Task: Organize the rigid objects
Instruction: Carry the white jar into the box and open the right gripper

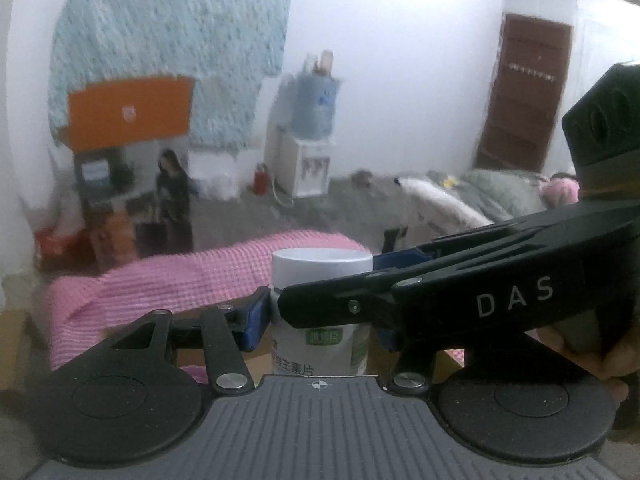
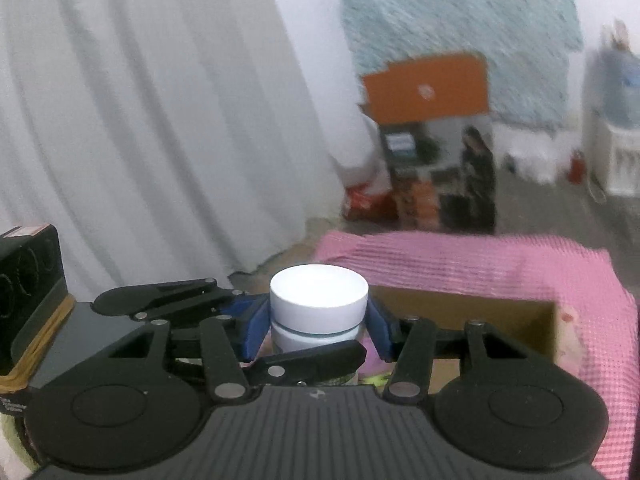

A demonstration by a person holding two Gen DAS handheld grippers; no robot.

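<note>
A white pill bottle (image 1: 320, 270) with a wide white cap and a green-printed label stands upright between both grippers. My left gripper (image 1: 320, 320) is shut on the bottle's body: its left blue pad (image 1: 256, 316) presses the side, and the right pad is mostly hidden. My right gripper (image 1: 344, 282) comes in from the right, one black finger crossing in front of the bottle. In the right wrist view the bottle (image 2: 319, 292) sits between the blue pads of my right gripper (image 2: 318, 330), just under the cap. My left gripper (image 2: 308, 324) enters from the left.
An open cardboard box (image 2: 460, 312) draped with a pink checked cloth (image 2: 460, 260) lies just beyond the bottle. A white curtain (image 2: 140, 120) hangs on the left. Farther back are a person (image 1: 174, 200), a water dispenser (image 1: 308, 160) and grey bedding (image 1: 492, 192).
</note>
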